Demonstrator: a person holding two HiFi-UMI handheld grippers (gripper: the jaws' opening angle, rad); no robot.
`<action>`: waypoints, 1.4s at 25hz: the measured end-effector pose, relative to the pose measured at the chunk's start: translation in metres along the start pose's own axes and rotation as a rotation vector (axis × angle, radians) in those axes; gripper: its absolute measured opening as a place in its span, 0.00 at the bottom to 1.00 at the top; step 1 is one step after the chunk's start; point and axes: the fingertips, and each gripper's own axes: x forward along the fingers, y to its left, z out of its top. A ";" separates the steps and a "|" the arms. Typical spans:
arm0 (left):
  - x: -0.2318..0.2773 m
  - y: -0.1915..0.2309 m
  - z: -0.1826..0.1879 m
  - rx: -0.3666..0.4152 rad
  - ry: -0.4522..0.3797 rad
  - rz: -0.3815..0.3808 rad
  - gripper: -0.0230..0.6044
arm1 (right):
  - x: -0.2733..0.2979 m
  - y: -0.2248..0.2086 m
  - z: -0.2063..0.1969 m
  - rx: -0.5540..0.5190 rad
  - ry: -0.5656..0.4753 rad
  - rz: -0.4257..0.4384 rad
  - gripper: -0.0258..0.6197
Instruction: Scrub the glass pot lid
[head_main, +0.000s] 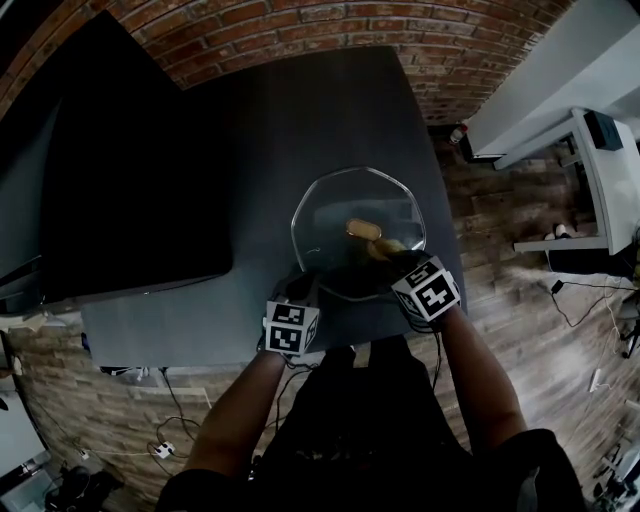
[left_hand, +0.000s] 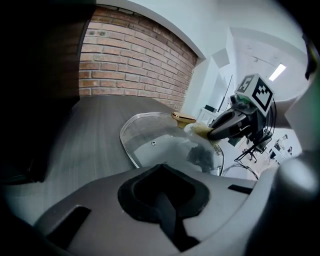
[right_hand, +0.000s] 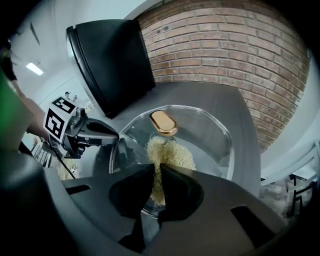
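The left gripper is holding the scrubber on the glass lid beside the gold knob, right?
Not quite: the right gripper holds the scrubber, not the left. The right gripper view shows its jaws shut on the scrubber, on the glass pot lid beside the gold knob.

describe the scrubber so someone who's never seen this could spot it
On the dark table in front of the brick wall is a glass pot lid. Beside its gold knob, the right gripper pinches the scrubber in its tongs: a pale, stringy wad, the only fibrous thing there.
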 end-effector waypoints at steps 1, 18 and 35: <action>0.000 0.000 0.000 0.000 0.001 0.002 0.09 | -0.003 -0.010 -0.003 0.019 -0.002 -0.015 0.10; 0.003 0.000 -0.001 0.039 0.047 0.028 0.09 | -0.032 -0.094 0.000 0.017 -0.085 -0.312 0.10; -0.070 0.020 0.132 0.039 -0.402 0.147 0.09 | -0.152 -0.075 0.125 -0.013 -0.673 -0.440 0.10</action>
